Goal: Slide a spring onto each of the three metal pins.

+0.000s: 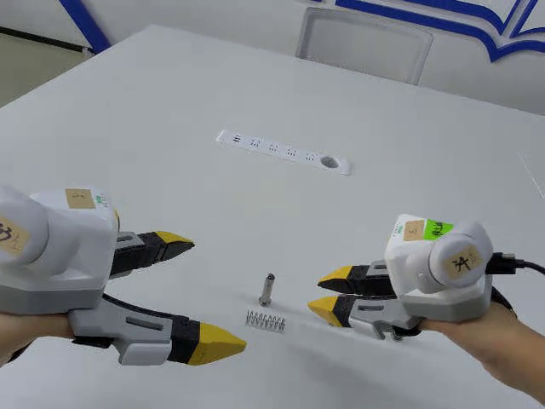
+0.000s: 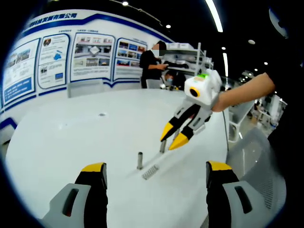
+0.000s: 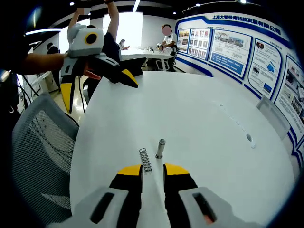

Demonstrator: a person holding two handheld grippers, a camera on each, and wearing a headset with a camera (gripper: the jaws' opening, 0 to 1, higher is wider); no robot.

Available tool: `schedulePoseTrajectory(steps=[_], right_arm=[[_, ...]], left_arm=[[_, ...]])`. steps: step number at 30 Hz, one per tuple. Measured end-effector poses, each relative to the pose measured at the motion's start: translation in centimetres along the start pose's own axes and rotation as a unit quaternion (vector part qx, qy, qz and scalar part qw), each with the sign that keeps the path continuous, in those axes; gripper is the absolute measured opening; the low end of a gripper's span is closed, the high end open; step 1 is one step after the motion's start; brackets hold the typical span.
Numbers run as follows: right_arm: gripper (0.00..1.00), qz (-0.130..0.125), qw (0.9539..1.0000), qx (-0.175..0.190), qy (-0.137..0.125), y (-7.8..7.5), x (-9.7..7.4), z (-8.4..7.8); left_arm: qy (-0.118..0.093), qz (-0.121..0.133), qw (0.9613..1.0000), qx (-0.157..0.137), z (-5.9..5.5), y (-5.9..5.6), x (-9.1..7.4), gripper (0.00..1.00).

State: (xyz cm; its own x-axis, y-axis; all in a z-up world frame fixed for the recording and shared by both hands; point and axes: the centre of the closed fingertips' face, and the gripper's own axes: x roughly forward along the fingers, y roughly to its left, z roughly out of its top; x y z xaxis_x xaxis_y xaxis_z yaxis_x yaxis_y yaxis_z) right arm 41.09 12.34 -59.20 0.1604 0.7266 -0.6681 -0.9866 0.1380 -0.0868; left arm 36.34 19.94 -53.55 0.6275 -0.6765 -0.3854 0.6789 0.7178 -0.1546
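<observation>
One short metal pin (image 1: 267,290) (image 2: 140,160) (image 3: 160,148) stands upright on the white table (image 1: 170,128). A small spring (image 1: 266,321) (image 2: 150,172) (image 3: 145,159) lies flat just in front of it, touching nothing. My left gripper (image 1: 209,295) (image 2: 152,173) is left of both, jaws wide open and empty. From the right, my right gripper (image 1: 322,292) (image 3: 153,171) points at the pin, its jaws a narrow gap apart with nothing between them. In the left gripper view a small grey upright piece (image 2: 163,146) shows by the right gripper's tips, too small to identify.
A white power strip (image 1: 283,152) is set into the table further back. A grey chair (image 1: 362,43) stands at the far edge and a mesh chair (image 3: 38,156) beside the table. People stand in the background.
</observation>
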Motion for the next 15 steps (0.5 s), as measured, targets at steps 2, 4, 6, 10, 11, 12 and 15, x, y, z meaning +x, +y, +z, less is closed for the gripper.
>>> schedulePoseTrajectory(steps=[2, 4, 6, 10, 11, 12, 15], right_arm=[[0.17, 0.017, 0.9998, -0.006, 0.007, 1.0, 0.9, 0.0], [0.17, 0.027, 0.9994, -0.008, 0.018, 1.5, 1.7, -0.2], [0.17, 0.031, 0.999, -0.014, 0.027, 1.6, 2.5, -0.6], [0.17, 0.024, 0.9984, -0.004, 0.051, 1.3, 3.7, -1.4], [0.17, 0.023, 0.9982, -0.003, 0.055, 1.2, 4.1, -1.6], [0.17, 0.022, 0.9981, -0.003, 0.058, 1.1, 4.4, -1.7], [0.17, 0.02, 0.9971, -0.003, 0.073, 0.9, 5.3, -2.1]], left_arm=[[-0.011, 0.002, 0.9999, -0.011, 0.2, 0.2, -0.3, 0.87], [-0.012, 0.002, 0.9998, -0.014, 0.1, 0.1, -0.6, 0.87], [-0.007, 0.001, 0.9999, -0.013, -0.2, 0.0, -0.8, 0.87], [-0.002, 0.006, 0.9999, -0.015, -0.7, 0.3, -1.0, 0.87], [-0.002, 0.007, 0.9998, -0.018, -0.8, 0.4, -1.0, 0.87], [-0.002, 0.008, 0.9998, -0.02, -0.9, 0.4, -1.1, 0.87], [-0.001, 0.011, 0.9997, -0.022, -1.0, 0.6, -1.1, 0.86]])
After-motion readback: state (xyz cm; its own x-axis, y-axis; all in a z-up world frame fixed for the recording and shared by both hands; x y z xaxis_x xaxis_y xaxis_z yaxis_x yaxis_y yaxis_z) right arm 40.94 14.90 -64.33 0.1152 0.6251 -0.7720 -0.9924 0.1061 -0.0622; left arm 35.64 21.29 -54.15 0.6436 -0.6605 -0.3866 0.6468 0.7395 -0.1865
